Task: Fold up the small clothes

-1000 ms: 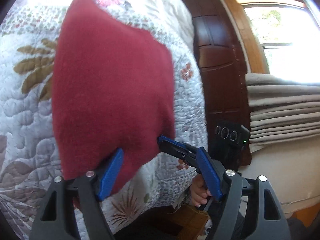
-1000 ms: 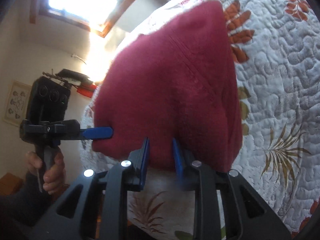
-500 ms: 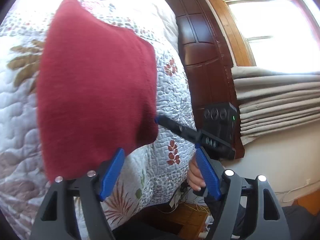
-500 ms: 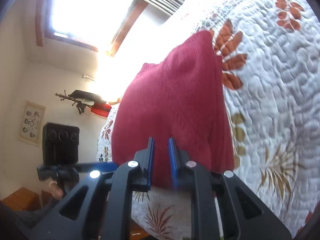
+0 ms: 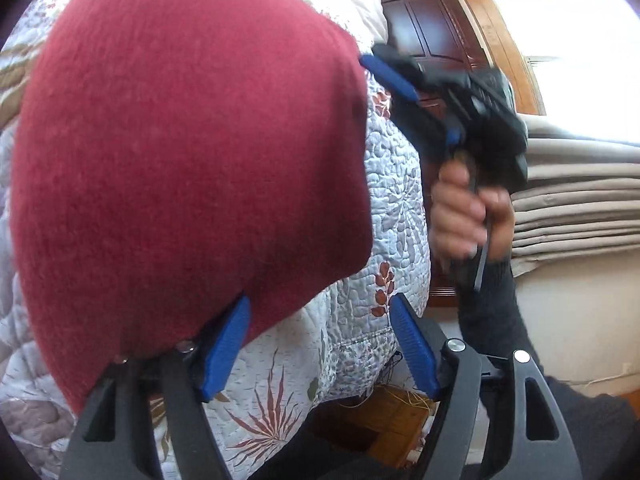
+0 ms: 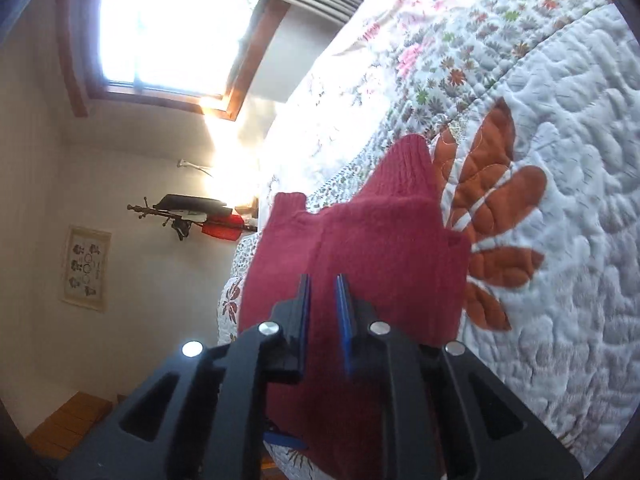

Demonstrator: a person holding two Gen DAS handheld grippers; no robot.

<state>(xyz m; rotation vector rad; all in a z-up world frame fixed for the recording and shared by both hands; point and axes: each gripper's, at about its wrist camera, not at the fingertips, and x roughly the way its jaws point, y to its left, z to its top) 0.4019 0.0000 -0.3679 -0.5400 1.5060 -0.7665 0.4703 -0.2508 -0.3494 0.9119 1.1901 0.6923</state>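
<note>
A dark red knit garment (image 5: 192, 152) fills the left wrist view, lifted off the floral quilt (image 5: 396, 184). Its lower edge drapes over the left finger of my left gripper (image 5: 318, 302), whose jaws stand wide open with only quilt between them. My right gripper (image 5: 370, 62), held by a hand (image 5: 460, 216), meets the garment's upper right corner. In the right wrist view the right gripper (image 6: 323, 280) has its fingers nearly together with red garment (image 6: 360, 248) between them. Two ribbed ends of the garment point away over the quilt (image 6: 560, 160).
The quilt covers a bed whose edge drops off below the garment. Beyond it are a dark wooden door (image 5: 420, 12), a bright window (image 5: 560, 40) and stacked beige cloth (image 5: 580, 200). A wall picture (image 6: 86, 268) and a rack (image 6: 192, 212) hang opposite.
The right gripper has risen with the garment's corner, from beside the left fingers to high in the left view. The garment now looms closer to the left camera.
</note>
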